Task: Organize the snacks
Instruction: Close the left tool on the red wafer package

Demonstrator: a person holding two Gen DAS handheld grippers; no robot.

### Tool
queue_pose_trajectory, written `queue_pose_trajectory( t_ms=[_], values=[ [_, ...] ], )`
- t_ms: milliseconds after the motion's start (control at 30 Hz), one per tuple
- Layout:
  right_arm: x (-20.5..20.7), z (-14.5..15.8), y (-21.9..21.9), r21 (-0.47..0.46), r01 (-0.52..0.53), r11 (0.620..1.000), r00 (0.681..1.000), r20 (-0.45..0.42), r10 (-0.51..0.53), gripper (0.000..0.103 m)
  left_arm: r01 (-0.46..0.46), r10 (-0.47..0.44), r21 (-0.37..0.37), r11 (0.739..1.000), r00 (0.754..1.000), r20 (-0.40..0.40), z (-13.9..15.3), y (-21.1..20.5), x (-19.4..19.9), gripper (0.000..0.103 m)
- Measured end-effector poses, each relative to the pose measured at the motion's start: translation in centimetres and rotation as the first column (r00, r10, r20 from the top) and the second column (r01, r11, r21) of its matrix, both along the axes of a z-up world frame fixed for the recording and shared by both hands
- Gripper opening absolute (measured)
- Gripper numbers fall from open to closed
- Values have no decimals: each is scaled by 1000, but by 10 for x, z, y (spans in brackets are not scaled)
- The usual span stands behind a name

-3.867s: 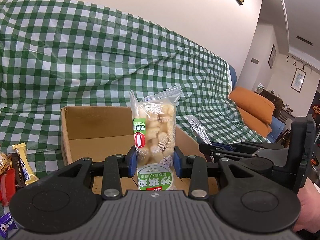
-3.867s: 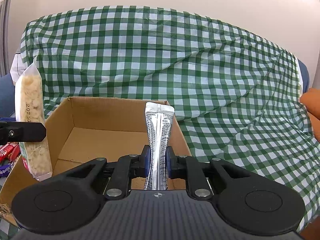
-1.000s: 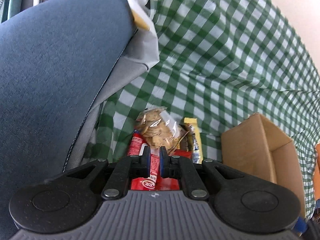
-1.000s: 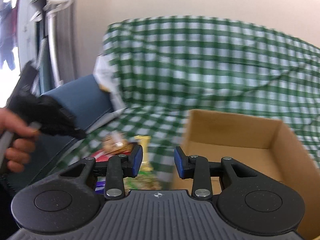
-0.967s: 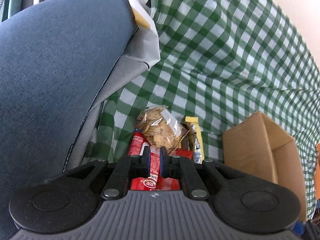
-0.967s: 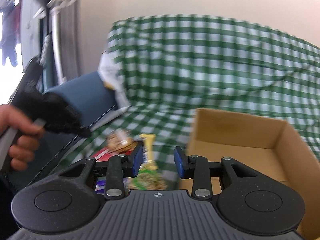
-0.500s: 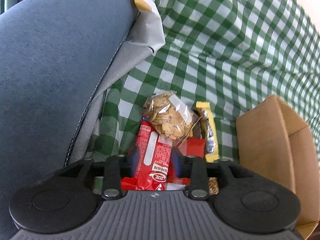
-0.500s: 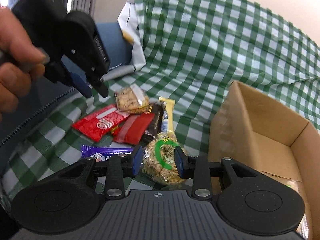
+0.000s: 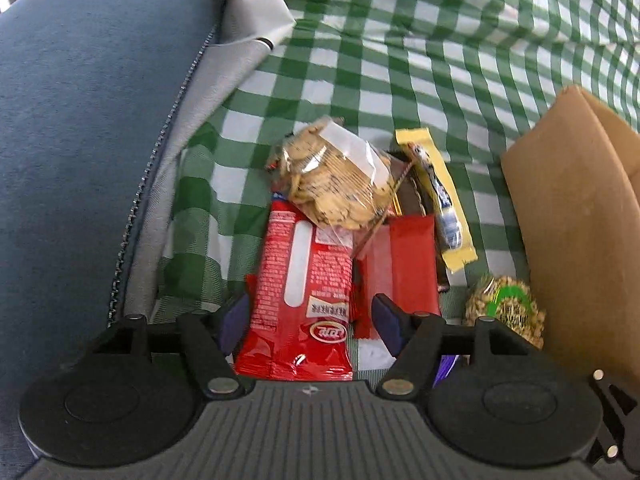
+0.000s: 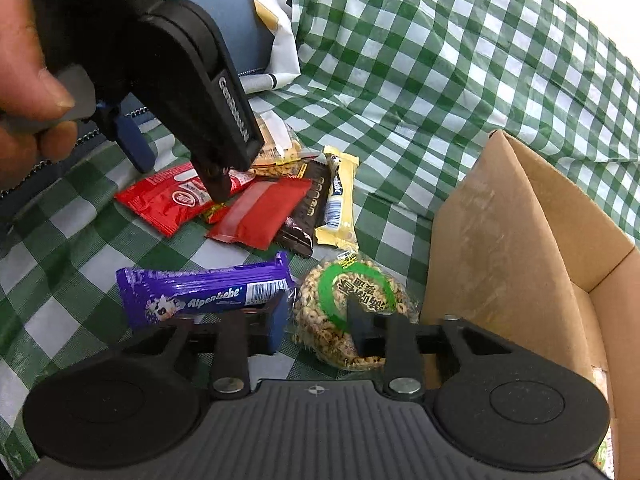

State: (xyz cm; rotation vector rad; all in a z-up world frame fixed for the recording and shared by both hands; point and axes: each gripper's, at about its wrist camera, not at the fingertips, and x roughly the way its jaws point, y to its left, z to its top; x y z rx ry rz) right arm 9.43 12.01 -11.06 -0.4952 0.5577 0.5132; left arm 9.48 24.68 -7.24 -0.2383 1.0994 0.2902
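Observation:
A pile of snacks lies on the green checked cloth (image 9: 400, 60) left of the cardboard box (image 10: 500, 232). My left gripper (image 9: 306, 320) is open, its jaws on either side of a long red packet (image 9: 300, 292), also in the right wrist view (image 10: 168, 196). My right gripper (image 10: 316, 328) is open, low over a round clear bag with a green ring (image 10: 348, 300). A purple Alpenliebe bar (image 10: 200, 292) lies by its left finger (image 10: 276, 324). A clear cookie bag (image 9: 336, 180), a plain red packet (image 9: 404, 264), a dark bar (image 10: 308, 208) and a yellow bar (image 9: 440, 196) lie in the pile.
A blue cushion (image 9: 80, 120) with a zipper edge rises on the left. A white bag (image 10: 280, 20) leans behind the pile. The box's near wall (image 9: 572, 216) stands close on the right. The hand holding the left gripper (image 10: 24, 92) fills the upper left of the right wrist view.
Both grippers have let go of their earlier snacks and swung left to the pile. The left gripper opened and dropped around the red packet. The right gripper lowered over the green-ring bag.

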Motion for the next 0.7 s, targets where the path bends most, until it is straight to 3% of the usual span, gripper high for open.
queue_pose_trajectory(
  t_ms=[100,233,467,533,600,700],
  values=[
    [-2,1,-1,12,-20,1000,1000,-1,20,0,4,-4,2,1000,1000,-14,-4,0,0,72],
    [-10,5,-2,18,-53,998,998,36,52,0,-6,5,-13,1000,1000,-19,-4,4,-3,67],
    [-25,10,2,-16,-49,999,994,100,51,0,-6,6,-28,1000,1000,-21,1,6,-11,42],
    [-25,9,3,-31,-33,999,993,115,37,10,-26,25,-51,998,1000,-15,2,9,-13,42],
    [-22,6,5,-42,-26,999,994,105,30,35,-32,31,-57,998,999,-15,2,11,-14,43],
    [-14,0,6,-70,4,998,996,88,3,40,-30,28,-68,997,999,-24,1,12,-15,50]
  ],
)
